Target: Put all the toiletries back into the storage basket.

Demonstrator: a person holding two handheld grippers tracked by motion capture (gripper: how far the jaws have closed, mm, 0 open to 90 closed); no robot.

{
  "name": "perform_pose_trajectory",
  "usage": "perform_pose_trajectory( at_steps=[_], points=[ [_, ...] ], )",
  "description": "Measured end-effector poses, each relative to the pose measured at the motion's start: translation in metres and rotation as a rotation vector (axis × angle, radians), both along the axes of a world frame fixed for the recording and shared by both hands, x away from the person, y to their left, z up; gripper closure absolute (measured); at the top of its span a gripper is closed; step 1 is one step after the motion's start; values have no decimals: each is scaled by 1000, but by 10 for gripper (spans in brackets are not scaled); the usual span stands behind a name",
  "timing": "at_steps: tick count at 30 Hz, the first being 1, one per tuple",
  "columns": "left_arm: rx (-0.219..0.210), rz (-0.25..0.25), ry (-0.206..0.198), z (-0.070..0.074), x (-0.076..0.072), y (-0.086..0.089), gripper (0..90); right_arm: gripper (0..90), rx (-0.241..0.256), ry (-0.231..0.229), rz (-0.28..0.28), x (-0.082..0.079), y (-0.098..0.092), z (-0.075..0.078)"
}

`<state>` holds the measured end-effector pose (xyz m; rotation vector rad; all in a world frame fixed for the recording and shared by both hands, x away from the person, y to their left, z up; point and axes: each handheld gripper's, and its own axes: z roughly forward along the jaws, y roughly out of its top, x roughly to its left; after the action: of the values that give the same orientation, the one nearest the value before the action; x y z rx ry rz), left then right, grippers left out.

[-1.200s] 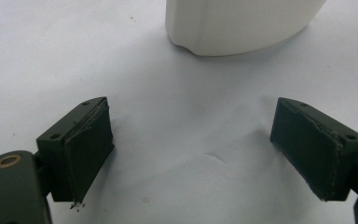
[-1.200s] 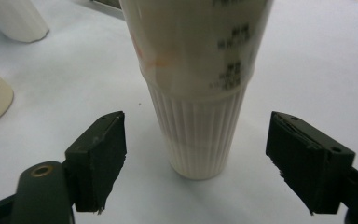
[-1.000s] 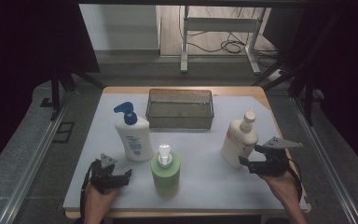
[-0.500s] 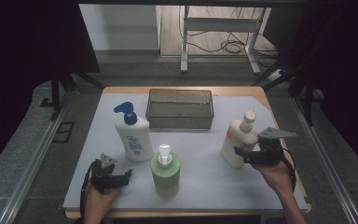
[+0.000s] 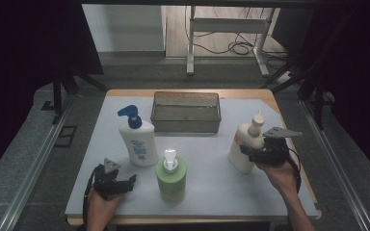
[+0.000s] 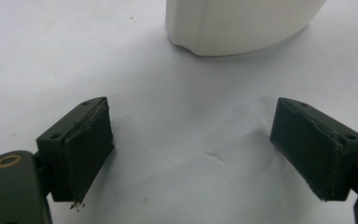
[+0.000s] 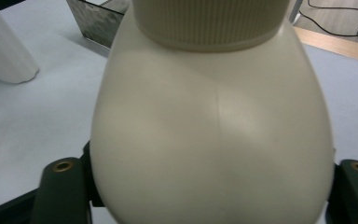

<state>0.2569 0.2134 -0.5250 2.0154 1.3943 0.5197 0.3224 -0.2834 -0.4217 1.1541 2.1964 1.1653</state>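
Right gripper view puts the cream plastic bottle with ribbed collar (image 7: 212,126) squarely between my jaws, its body bulging past both; whether they press it I cannot tell. High view confirms the right gripper (image 5: 262,155) at that bottle (image 5: 244,147), which stands upright on the table (image 5: 207,192). My left gripper (image 5: 117,184) has jaws released, nothing between them; ahead stands a white pump bottle with blue head (image 5: 138,139).
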Motion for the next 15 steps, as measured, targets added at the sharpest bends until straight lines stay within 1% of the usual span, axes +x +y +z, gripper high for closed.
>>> perform_pose_trajectory(
  at_steps=[3, 11, 15],
  points=[
    [1, 0, 0, 0, 0, 0, 124, 379, -5, 5, 11, 0, 1, 1],
    [0, 0, 0, 0, 0, 0, 124, 391, -22, 5, -4, -1, 3, 2],
    [0, 0, 0, 0, 0, 0, 124, 393, -21, -1, -3, -1, 3, 2]
  ],
)
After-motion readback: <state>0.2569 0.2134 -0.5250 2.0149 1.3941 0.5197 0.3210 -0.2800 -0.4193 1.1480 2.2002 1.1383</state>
